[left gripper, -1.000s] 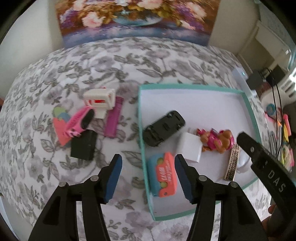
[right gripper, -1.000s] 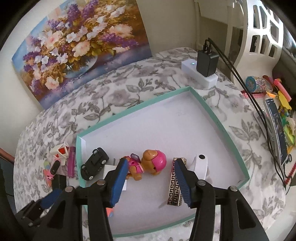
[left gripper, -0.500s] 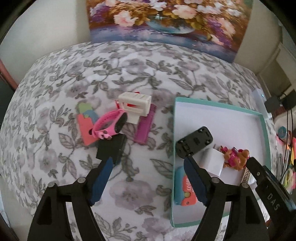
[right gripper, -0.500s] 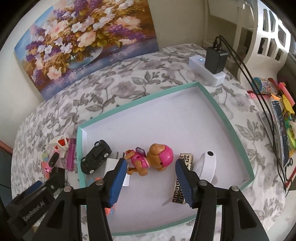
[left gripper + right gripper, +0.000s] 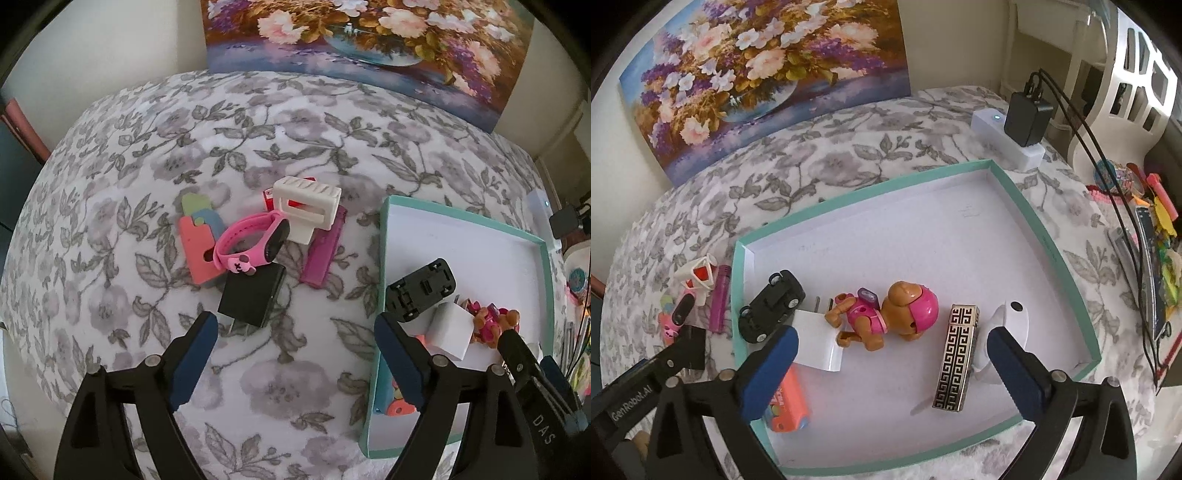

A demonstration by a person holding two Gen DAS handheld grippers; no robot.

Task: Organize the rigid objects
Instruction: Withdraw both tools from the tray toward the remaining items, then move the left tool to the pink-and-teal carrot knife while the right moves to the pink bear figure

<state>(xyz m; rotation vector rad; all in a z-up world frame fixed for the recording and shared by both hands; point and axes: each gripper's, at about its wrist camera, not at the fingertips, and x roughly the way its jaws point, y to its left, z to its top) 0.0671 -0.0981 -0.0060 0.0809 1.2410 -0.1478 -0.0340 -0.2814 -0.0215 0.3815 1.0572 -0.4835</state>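
Observation:
A teal-rimmed white box (image 5: 1039,225) (image 5: 384,236) holds a black toy car (image 5: 772,310), a white plug cube (image 5: 818,345), a pink-helmeted toy dog (image 5: 886,317), a gold patterned bar (image 5: 955,356), a white gadget (image 5: 1010,325) and an orange toy (image 5: 788,404). On the cloth left of the box lie a black charger (image 5: 253,295), a pink wristband (image 5: 251,243), a white holder (image 5: 306,205), a purple bar (image 5: 321,254) and a coral foam piece (image 5: 195,247). My left gripper (image 5: 291,350) hovers over bare cloth just below the charger, jaws opening, nothing between them. My right gripper (image 5: 892,363) hangs above the box, jaws opening, empty.
A flower painting (image 5: 764,74) leans on the wall behind. A white power strip with a black adapter (image 5: 1023,122) and cables sits beyond the box's far corner. Colourful clutter (image 5: 1148,236) fills the right edge. Flowered cloth (image 5: 221,122) stretches behind the loose objects.
My left gripper swung left from over the orange toy in the box to the cloth by the black charger, jaws widening. The right gripper's jaws spread much wider in place.

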